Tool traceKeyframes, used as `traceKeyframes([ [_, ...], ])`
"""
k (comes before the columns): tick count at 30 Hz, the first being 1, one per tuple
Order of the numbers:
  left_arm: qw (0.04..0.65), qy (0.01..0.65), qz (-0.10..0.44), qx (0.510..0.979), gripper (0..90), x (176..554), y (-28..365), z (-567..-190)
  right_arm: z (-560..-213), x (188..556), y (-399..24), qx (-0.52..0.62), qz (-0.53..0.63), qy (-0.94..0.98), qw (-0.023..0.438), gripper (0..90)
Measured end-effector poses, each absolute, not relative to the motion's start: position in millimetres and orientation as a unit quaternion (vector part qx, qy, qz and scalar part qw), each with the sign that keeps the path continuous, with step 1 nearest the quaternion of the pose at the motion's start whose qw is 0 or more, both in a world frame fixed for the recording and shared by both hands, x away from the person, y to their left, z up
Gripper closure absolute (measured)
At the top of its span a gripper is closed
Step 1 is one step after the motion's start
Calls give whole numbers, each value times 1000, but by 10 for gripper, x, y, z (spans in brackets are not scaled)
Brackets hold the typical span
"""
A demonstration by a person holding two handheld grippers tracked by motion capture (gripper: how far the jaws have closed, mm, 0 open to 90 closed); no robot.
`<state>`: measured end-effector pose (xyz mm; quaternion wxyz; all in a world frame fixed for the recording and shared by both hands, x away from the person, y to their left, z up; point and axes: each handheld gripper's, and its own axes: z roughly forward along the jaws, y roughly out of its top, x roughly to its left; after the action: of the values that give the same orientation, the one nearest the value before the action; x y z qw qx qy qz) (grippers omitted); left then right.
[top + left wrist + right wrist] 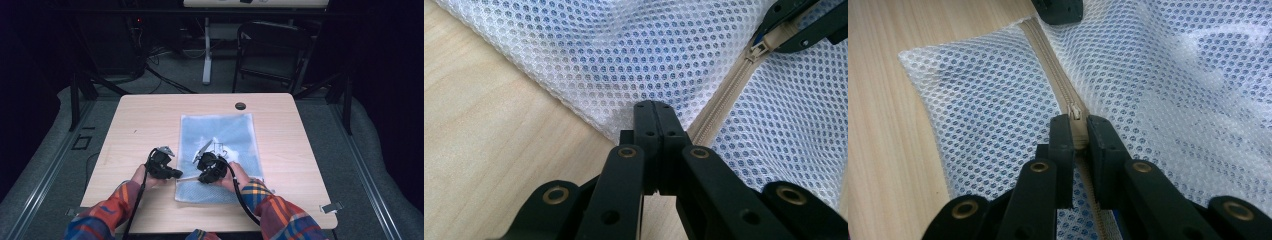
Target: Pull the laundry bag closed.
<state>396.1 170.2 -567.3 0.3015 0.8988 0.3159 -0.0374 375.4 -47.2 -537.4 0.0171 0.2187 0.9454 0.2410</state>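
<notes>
Pale wooden desk point(150, 125) carries a white mesh zip-up laundry bag point(220, 135) lying flat at its centre. At six o'clock the left claw point(655, 107) is clenched on the bag's corner edge, the right claw point(1079, 131) clenched on the beige zipper slider point(1075, 111). Pulling hard could slip the slider free or snag mesh. No readable writing anywhere.

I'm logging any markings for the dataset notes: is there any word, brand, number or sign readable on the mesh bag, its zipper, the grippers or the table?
None can be read: the mesh bag, its zipper, the zipper pull, both sets of black fingers and the table carry no legible text.
</notes>
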Motion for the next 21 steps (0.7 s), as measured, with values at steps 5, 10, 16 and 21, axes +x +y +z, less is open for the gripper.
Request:
traceKeyframes([
  [5, 301, 315, -38, 899, 900, 3962, 1702, -5673, -5365, 3752, -497, 219, 239, 946, 16, 820],
  [10, 303, 316, -40, 898, 900, 3966, 1706, -5675, -5358, 3748, -528, 219, 239, 946, 17, 820],
  [16, 302, 316, -39, 898, 900, 3966, 1703, -5674, -5351, 3734, -563, 221, 240, 945, 17, 820],
  [21, 303, 318, -41, 898, 900, 3966, 1705, -5675, -5341, 3733, -589, 221, 236, 946, 21, 819],
])
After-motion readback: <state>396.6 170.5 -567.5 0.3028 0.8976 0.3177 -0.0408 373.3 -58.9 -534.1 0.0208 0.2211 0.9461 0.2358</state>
